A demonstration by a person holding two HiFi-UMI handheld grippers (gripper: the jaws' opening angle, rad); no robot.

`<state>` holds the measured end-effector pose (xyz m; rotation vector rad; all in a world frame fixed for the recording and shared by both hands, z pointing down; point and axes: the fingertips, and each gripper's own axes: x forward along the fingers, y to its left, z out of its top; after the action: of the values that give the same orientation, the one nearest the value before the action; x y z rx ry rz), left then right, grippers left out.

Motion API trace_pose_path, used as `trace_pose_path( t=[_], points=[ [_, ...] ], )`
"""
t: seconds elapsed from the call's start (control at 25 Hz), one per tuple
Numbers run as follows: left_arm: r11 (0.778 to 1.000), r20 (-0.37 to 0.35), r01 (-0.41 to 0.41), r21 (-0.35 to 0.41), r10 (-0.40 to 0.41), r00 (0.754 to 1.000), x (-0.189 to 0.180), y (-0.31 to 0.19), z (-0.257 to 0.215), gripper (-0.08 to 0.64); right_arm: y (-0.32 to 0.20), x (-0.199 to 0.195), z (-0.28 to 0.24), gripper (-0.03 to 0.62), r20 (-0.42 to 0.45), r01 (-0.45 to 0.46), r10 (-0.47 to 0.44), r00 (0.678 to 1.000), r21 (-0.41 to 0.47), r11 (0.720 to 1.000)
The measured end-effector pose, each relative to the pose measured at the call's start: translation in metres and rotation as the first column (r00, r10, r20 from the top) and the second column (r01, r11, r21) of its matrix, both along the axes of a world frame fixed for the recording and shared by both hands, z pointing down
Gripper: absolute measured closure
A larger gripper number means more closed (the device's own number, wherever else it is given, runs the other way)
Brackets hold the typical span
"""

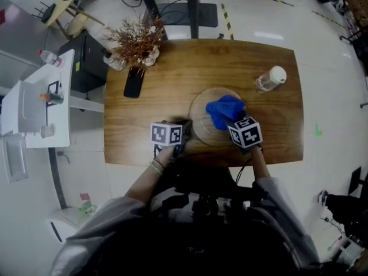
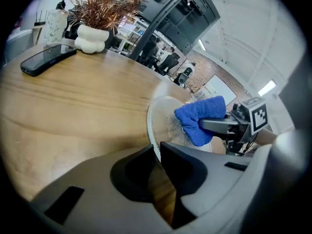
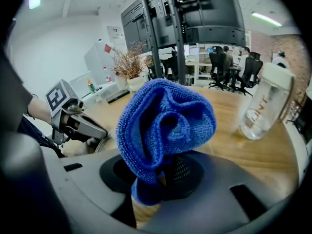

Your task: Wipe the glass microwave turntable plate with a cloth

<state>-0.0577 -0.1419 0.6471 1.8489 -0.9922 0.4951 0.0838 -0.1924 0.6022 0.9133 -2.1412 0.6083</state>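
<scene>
My right claw (image 3: 161, 179) is clenched on the cloth (image 3: 165, 126), which is bunched just ahead over the plate's (image 1: 201, 112) right half. My left claw (image 2: 157, 155) pinches the plate's near-left rim. The wipe, I judge, runs leftward.

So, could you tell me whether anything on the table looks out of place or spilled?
Nothing stands out. The glass plate lies on the table, its rim pinched by the left hand-held gripper; the right hand-held gripper holds the bunched blue cloth over it. The bottle stands upright; no spill shows.
</scene>
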Motion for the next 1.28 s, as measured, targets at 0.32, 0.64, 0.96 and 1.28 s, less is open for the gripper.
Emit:
trace_pose_path(
  t=[0.32, 0.64, 0.96, 1.28],
  points=[
    [1.0, -0.026, -0.002, -0.016, 0.001, 1.0, 0.0, -0.001, 0.0, 0.523, 0.008, 0.069, -0.002, 0.474, 0.044, -0.179, 0.18, 0.983, -0.027, 0.984],
    [1.0, -0.03, -0.001, -0.022, 0.0, 1.0, 0.0, -0.001, 0.0, 0.523, -0.006, 0.042, -0.024, 0.474, 0.037, -0.123, 0.123, 0.992, 0.011, 0.992],
    [1.0, -0.034, 0.0, -0.024, -0.001, 0.999, 0.001, 0.0, -0.001, 0.523, -0.047, -0.044, -0.026, 0.474, 0.061, -0.008, 0.005, 0.998, 0.055, 0.998],
    [1.0, -0.034, -0.002, -0.024, 0.001, 0.999, 0.001, -0.001, 0.0, 0.523, -0.043, -0.046, 0.005, 0.474, 0.058, 0.066, -0.065, 0.996, -0.006, 0.998]
  ],
)
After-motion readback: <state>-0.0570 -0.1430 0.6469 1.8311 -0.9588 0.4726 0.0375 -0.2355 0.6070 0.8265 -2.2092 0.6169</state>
